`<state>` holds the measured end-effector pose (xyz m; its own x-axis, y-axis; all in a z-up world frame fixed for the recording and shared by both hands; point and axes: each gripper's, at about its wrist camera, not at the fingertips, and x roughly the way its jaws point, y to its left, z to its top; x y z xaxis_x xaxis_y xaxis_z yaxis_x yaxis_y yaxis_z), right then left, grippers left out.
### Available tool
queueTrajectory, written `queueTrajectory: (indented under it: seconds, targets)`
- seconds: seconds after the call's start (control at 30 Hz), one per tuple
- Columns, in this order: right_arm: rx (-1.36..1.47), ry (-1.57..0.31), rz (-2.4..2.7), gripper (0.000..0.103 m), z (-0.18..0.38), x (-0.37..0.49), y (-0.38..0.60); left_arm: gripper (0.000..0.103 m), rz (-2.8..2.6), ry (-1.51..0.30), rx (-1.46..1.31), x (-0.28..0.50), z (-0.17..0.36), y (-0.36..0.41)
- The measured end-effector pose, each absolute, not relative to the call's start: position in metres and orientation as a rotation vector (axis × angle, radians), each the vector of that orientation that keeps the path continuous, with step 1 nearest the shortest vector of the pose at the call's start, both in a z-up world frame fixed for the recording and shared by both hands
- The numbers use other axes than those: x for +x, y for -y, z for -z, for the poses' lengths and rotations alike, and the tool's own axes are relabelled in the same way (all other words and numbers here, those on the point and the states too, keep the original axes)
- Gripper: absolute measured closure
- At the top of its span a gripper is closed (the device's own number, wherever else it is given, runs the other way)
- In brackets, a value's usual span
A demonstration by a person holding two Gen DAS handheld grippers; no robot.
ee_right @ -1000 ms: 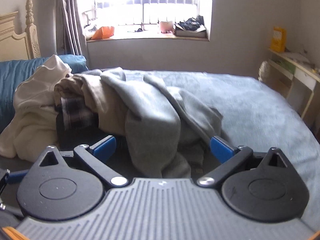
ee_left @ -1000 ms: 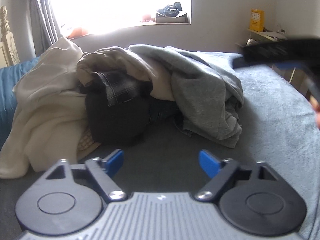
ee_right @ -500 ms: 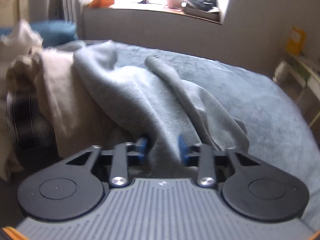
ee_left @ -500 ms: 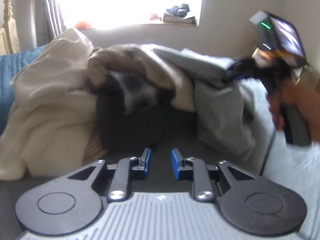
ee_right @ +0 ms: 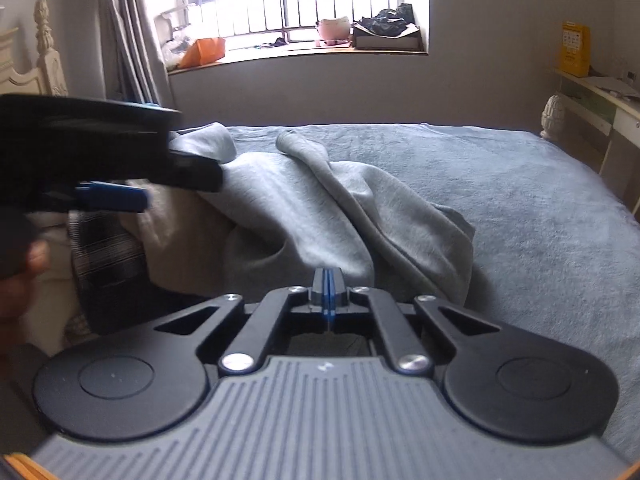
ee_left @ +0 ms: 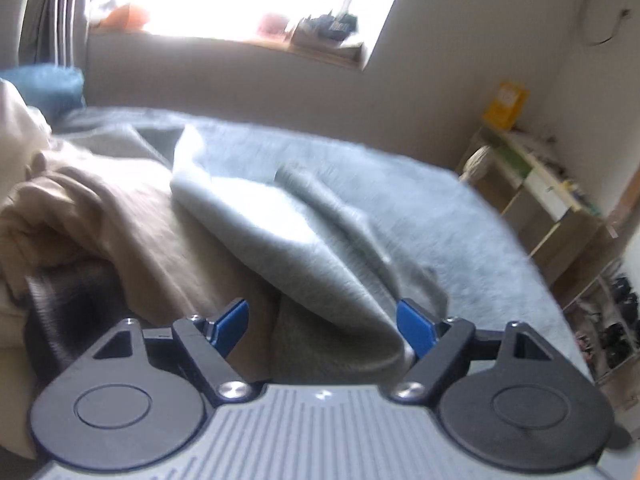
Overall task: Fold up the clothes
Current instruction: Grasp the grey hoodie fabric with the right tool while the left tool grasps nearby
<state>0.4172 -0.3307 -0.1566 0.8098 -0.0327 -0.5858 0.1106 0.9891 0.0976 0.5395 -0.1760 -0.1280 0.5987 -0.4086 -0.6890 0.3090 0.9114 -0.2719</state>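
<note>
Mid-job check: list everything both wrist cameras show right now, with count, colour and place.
grey garment: one, grey, rumpled on the bed, right end of the pile
beige garment: one, beige, left of the grey one
plaid garment: one, dark, under the beige one
cream garment: one, cream, far left
bed cover: one, grey-blue, under everything
pillow: one, blue, far left
curtain: one, grey, left of the window
orange bag: one, on the windowsill
yellow box: one, on the desk at right
left gripper: black, blue pads, jaws opening, grey cloth between them
right gripper: shut at the grey garment's edge; pinch unclear
</note>
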Motion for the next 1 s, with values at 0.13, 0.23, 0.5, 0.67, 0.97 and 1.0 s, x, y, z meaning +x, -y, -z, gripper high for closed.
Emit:
queueTrajectory:
  seconds: [0.13,0.23,0.5,0.67,0.97,1.0]
  targets:
    - [0.147,-0.617,0.066,0.098,0.157,0.394,0.342,0.034,0.375,-0.892,-0.084,0.562,0.147,0.199]
    - [0.181,-0.61,0.088,0.081,0.159,0.377,0.357,0.084,0.323,-0.947,-0.071,0.573,0.159,0.21]
    - [0.268,-0.592,0.095,0.028,0.158,0.356,0.391,0.099,0.354,-0.76,0.079,0.514,0.136,0.213]
    - [0.466,-0.603,0.032,0.015,0.162,0.364,0.413,0.1,0.389,-0.749,0.063,0.474,0.128,0.187]
    - [0.724,-0.725,-0.098,0.013,0.191,0.443,0.406,0.103,0.492,-0.74,0.062,0.427,0.125,0.157]
    - [0.746,-0.742,-0.113,0.013,0.196,0.455,0.403,0.103,0.502,-0.735,0.079,0.424,0.126,0.158]
